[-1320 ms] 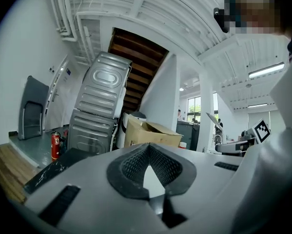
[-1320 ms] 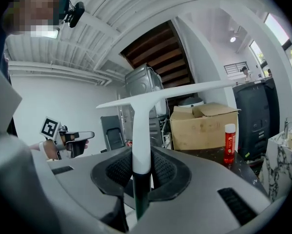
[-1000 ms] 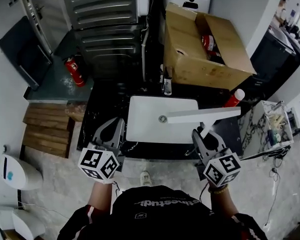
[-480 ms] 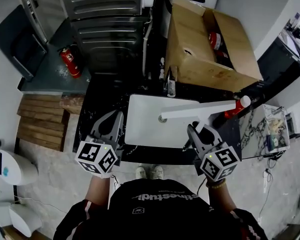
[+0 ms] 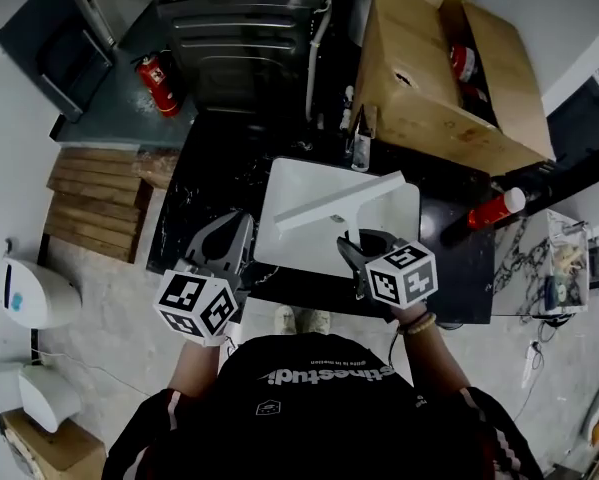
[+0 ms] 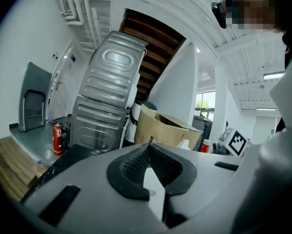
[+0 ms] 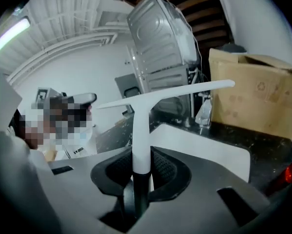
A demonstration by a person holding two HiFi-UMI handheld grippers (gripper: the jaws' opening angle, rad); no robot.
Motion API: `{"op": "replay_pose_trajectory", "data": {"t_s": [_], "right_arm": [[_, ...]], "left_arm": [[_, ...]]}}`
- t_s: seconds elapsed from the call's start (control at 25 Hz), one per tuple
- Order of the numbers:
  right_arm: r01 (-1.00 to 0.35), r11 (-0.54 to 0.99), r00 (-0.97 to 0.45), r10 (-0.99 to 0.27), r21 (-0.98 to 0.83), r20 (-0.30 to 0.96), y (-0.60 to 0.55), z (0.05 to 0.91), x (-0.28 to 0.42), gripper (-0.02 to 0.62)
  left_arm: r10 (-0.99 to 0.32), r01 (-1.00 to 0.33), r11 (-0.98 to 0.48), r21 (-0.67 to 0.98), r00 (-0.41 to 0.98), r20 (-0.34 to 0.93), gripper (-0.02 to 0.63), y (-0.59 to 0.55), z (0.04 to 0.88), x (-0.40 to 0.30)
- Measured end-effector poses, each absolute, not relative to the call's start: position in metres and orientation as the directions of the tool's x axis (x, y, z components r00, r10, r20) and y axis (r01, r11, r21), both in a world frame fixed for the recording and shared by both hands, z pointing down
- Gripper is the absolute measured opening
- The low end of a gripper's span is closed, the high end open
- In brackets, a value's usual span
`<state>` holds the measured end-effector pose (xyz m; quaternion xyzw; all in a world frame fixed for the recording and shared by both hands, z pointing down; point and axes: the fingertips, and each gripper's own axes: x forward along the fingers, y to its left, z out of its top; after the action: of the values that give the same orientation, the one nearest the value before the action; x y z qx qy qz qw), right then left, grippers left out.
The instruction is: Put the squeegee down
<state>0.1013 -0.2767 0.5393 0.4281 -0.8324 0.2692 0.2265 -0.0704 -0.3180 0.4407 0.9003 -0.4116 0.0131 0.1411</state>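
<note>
Both jaws of right gripper (image 7: 141, 168) clamp squeegee (image 7: 141, 130).

A black speckled table (image 5: 209, 183) holds a flat white board (image 5: 309, 183) in its middle. A big brown cardboard box (image 5: 439, 78) sits at the back, with a small clear bottle (image 5: 359, 150) just beside it. A red can with a white cap (image 5: 494, 210) is at the right.

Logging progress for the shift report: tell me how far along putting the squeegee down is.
Done: the squeegee hangs over the white board. In hand: right claw clamps its handle; left claw is shut, empty. Left: lower it, open the claw.
</note>
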Motion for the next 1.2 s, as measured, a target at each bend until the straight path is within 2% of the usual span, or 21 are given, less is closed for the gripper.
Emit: {"op": "replay_pose_trajectory", "data": {"t_s": [0.16, 0.36, 0.6, 0.72, 0.8, 1.0, 1.2], "right_arm": [[-0.819, 0.485, -0.545, -0.492, -0.305, 0.679, -0.292, 0.606, 0.082, 0.103], [-0.835, 0.477, -0.499, -0.445, -0.275, 0.743, -0.307, 0.666, 0.07, 0.1], [-0.859, 0.466, -0.416, -0.398, -0.211, 0.818, -0.308, 0.709, 0.073, 0.105], [-0.856, 0.471, -0.416, -0.385, -0.212, 0.824, -0.307, 0.713, 0.076, 0.131], [-0.857, 0.47, -0.418, -0.391, -0.213, 0.82, -0.308, 0.71, 0.08, 0.167], [-0.869, 0.451, -0.422, -0.458, -0.204, 0.783, -0.317, 0.686, 0.095, 0.169], [-0.881, 0.433, -0.445, -0.626, -0.189, 0.64, -0.338, 0.601, 0.113, 0.159]], "left_arm": [[-0.776, -0.784, -0.57, 0.245, 0.612, 0.154, 0.014, -0.315, 0.442, -0.091], [-0.809, -0.82, -0.518, 0.245, 0.562, 0.172, 0.014, -0.308, 0.444, -0.114], [-0.83, -0.841, -0.483, 0.244, 0.528, 0.178, 0.014, -0.303, 0.444, -0.128], [-0.831, -0.84, -0.485, 0.244, 0.529, 0.171, 0.014, -0.304, 0.442, -0.128], [-0.828, -0.836, -0.492, 0.243, 0.535, 0.166, 0.014, -0.306, 0.44, -0.124], [-0.816, -0.822, -0.519, 0.236, 0.558, 0.149, 0.014, -0.313, 0.433, -0.111], [-0.796, -0.797, -0.561, 0.224, 0.593, 0.118, 0.014, -0.327, 0.42, -0.094]]}}
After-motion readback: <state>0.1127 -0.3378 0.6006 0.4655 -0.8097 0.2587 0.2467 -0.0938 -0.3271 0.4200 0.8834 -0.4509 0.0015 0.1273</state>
